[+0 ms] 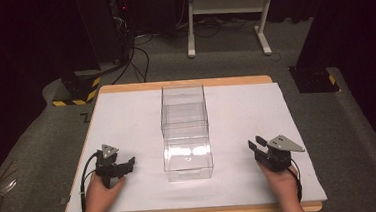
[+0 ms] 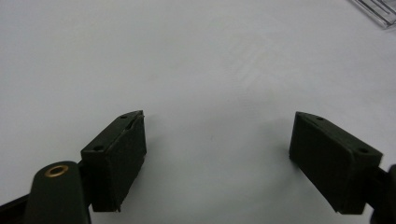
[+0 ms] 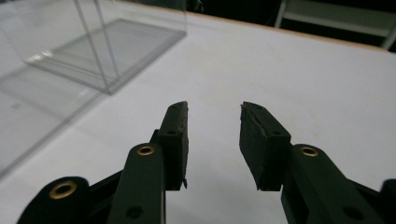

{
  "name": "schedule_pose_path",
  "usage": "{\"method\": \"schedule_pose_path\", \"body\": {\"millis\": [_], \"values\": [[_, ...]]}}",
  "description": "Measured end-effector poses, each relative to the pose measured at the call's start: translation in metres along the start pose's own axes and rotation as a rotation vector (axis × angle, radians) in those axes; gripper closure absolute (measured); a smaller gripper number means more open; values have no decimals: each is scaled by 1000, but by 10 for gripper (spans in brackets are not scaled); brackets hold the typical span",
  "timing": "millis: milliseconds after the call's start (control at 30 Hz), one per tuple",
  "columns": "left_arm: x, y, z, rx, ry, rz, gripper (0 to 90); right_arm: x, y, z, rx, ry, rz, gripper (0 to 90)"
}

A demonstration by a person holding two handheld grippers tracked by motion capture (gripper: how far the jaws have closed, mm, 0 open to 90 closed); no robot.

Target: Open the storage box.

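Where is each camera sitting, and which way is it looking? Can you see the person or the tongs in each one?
High view: sits above the person's side, looks forward and down on the white table and clear box; both hands, left tongs and right tongs show.
Left gripper view: rides the left tongs, looks down at the bare white tabletop; its two jaws stand wide apart.
Right gripper view: rides the right tongs, looks across the table; its jaws are parted.
Shared: the clear box is in the high and right gripper views.
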State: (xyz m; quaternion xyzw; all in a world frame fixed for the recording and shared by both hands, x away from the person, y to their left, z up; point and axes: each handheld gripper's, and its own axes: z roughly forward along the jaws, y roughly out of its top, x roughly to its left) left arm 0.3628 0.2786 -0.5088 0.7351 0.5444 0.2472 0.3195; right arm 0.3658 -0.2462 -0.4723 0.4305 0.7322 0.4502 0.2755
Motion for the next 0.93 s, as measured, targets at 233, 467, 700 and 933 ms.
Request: {"method": "schedule_pose_path", "body": {"millis": [233, 467, 700, 933], "values": [[0, 0, 0, 0, 0, 0, 189, -12, -14, 13, 147, -79, 38, 528], [0, 0, 0, 0, 2, 0, 189, -10, -19, 28, 291, -102, 41, 437], [0, 0, 0, 0, 0, 0, 189, -10, -19, 28, 291, -100, 50, 437], [0, 0, 0, 1, -1, 0, 189, -10, -19, 28, 288, -102, 42, 437]]}}
